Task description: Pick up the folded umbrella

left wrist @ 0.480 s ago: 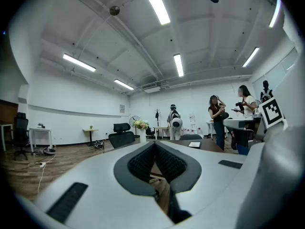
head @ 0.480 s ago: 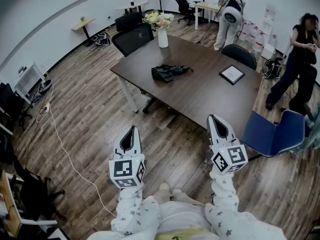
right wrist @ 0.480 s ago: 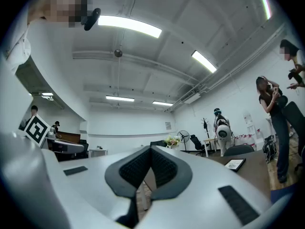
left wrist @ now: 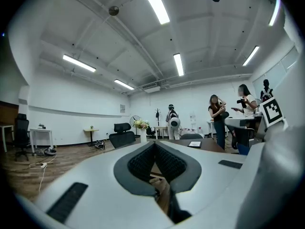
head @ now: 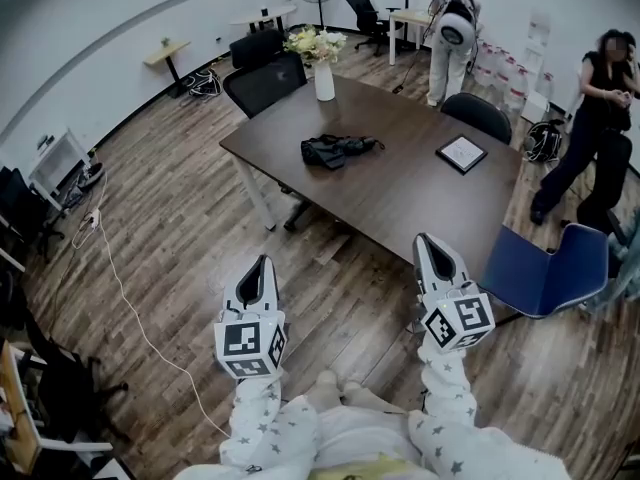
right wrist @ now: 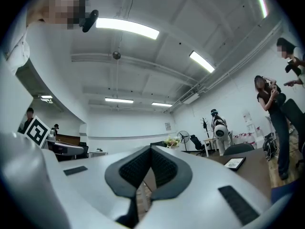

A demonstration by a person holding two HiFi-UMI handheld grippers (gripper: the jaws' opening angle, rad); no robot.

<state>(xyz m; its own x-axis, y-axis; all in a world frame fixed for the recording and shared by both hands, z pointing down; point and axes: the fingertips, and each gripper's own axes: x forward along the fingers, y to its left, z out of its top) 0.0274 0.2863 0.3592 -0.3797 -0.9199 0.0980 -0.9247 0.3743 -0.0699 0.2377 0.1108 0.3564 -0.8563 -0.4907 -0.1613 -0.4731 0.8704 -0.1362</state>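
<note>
A black folded umbrella [head: 337,149] lies near the middle of the dark brown table [head: 400,193], seen in the head view. My left gripper [head: 263,260] hangs over the wood floor well short of the table's near corner, its jaws shut with nothing between them. My right gripper [head: 429,239] floats close to the table's near edge, jaws also shut and empty. In the left gripper view the left gripper [left wrist: 154,144] has its tips touching. The right gripper view shows the right gripper [right wrist: 151,149] shut the same way. Neither gripper view shows the umbrella.
On the table stand a white vase of flowers [head: 323,63] at the far end and a framed tablet [head: 462,153] to the right. A blue chair [head: 548,271] sits right of my right gripper, black chairs [head: 264,80] beyond. Two people [head: 590,138] stand at the right and back. A white cable [head: 125,293] runs across the floor.
Both grippers have dropped slightly lower in the head view. The table and umbrella sit a touch higher and further left in it, and both pairs of jaws stay shut.
</note>
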